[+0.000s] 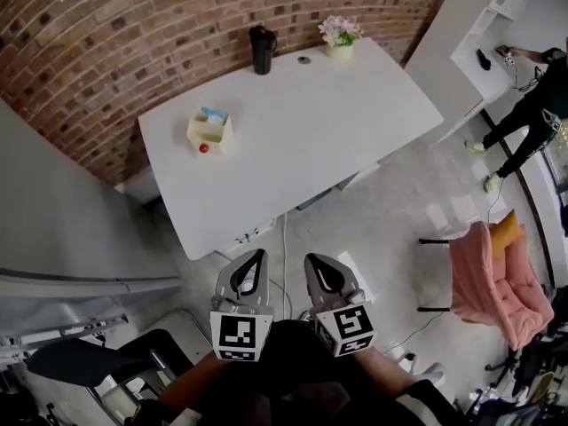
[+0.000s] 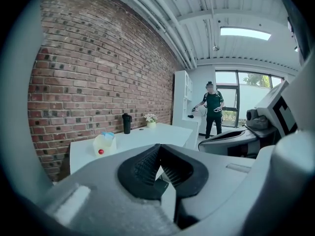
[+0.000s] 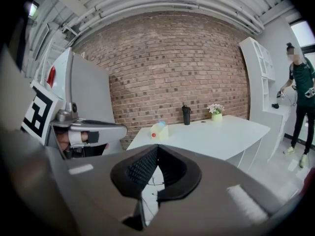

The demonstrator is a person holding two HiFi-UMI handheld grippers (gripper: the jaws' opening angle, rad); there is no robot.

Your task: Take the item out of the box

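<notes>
A small cream box (image 1: 209, 132) stands on the left part of the white table (image 1: 319, 131), with a blue item sticking out of its top and a red ball at its front. Both grippers hang low, well short of the table's near edge. My left gripper (image 1: 256, 256) is shut with nothing in it, and my right gripper (image 1: 313, 259) beside it is shut and empty too. In the left gripper view the box (image 2: 104, 142) sits far beyond the shut left gripper (image 2: 158, 150). The right gripper view shows the box (image 3: 159, 130) far ahead of the right gripper (image 3: 156, 150).
A black tumbler (image 1: 261, 50), a flower pot (image 1: 339, 35) and a small disc (image 1: 304, 59) stand along the table's far edge by the brick wall. A pink chair (image 1: 497, 282) is at the right, a person (image 1: 532, 105) stands by white shelves, and a black seat (image 1: 80, 362) is at the lower left.
</notes>
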